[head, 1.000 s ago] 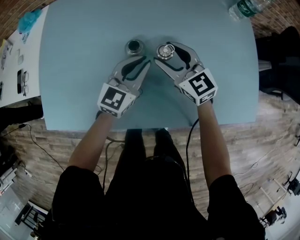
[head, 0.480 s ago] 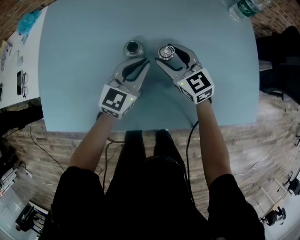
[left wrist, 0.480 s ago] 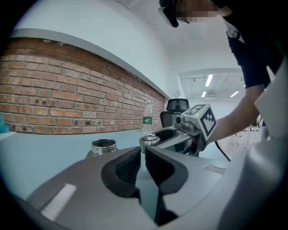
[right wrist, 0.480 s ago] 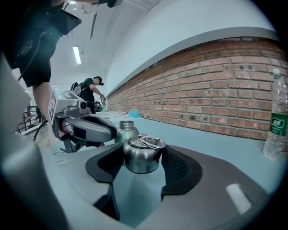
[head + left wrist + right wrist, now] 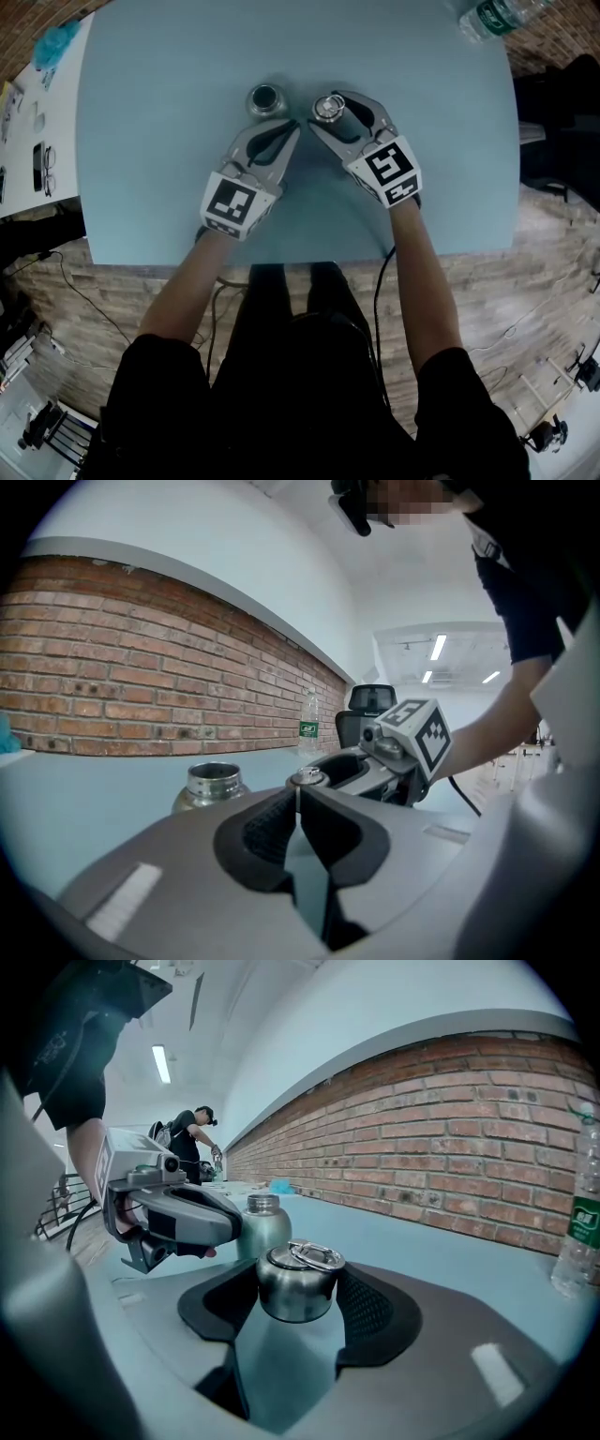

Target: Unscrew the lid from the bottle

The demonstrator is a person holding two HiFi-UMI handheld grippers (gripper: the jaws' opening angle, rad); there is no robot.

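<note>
Lid [image 5: 296, 1286] already off. The right gripper [image 5: 336, 108] has it pinched across its sides, jaws spread wide to fit. Open steel bottle [image 5: 267, 97] stands upright on the table [image 5: 159, 141], just beside the lid. Left gripper [image 5: 292, 125]: jaws have just been closing and now meet, nothing between them.

Risks: smooth round metal may slip from the pads; released on edge, the lid would likely roll; either gripper swinging sideways could topple the unheld bottle.

The head view's top edge cuts off the plastic water bottle [image 5: 489, 16]; the left tongs [image 5: 298, 799] hide the lower body of the steel bottle [image 5: 212, 784].
</note>
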